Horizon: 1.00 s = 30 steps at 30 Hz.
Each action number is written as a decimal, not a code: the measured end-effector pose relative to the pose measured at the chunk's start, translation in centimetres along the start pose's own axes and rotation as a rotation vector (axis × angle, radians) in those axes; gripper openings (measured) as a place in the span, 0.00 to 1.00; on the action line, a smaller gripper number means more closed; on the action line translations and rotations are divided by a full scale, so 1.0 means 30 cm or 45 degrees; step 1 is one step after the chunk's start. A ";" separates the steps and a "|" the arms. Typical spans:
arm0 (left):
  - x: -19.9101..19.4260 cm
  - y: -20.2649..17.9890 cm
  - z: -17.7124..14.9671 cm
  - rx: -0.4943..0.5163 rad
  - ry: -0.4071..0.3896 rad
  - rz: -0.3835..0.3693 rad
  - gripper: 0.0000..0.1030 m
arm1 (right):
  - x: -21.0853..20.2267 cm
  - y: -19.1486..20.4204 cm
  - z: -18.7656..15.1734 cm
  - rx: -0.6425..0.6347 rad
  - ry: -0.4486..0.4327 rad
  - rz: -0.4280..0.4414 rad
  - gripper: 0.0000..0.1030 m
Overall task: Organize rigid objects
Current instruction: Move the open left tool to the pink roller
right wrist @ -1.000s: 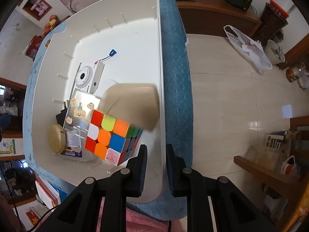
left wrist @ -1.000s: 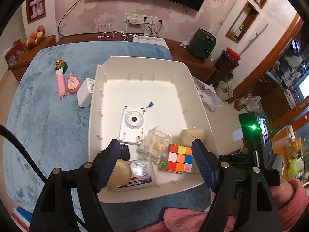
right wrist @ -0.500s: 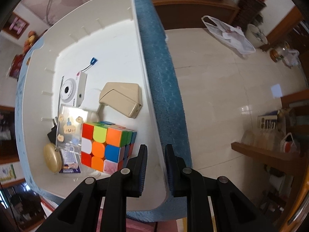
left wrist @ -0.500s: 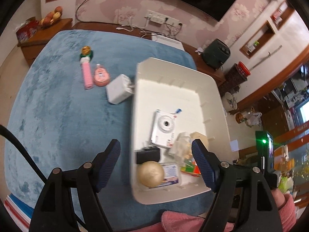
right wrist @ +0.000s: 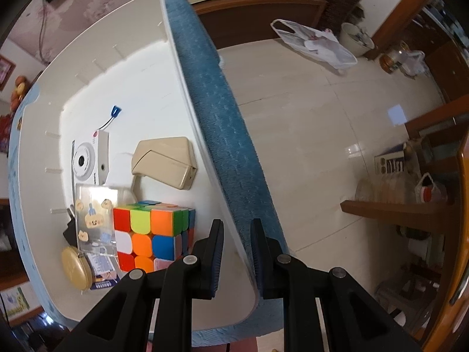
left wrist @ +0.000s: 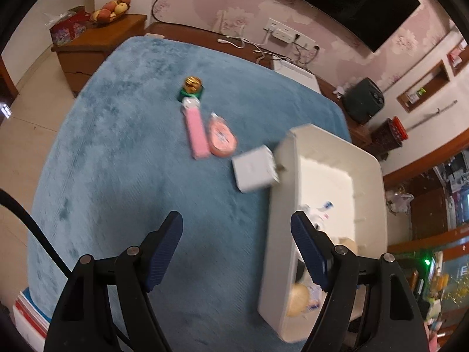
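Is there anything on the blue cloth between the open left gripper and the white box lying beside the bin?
Nothing visible. The left gripper hangs open over bare blue cloth, and the white box lies further on, against the bin's wall. The pink items lie off to the left, out of the line.

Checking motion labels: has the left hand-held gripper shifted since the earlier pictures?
Yes. The left hand-held gripper swung left, off the white plastic bin, over the blue fuzzy cloth.
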<state>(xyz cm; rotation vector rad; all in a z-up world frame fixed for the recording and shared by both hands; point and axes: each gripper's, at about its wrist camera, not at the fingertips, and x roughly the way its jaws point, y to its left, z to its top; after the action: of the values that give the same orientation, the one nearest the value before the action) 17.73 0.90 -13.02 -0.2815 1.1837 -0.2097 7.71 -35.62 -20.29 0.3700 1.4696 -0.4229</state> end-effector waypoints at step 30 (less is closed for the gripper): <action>0.505 0.148 0.383 -0.117 0.245 0.132 0.77 | -0.008 0.030 -0.008 0.160 -0.011 -0.087 0.21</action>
<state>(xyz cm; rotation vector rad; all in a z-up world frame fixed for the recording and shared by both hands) 34.02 1.67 -23.78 -0.2842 1.3972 -0.0927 7.94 -34.72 -20.09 0.4178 1.4546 -0.5725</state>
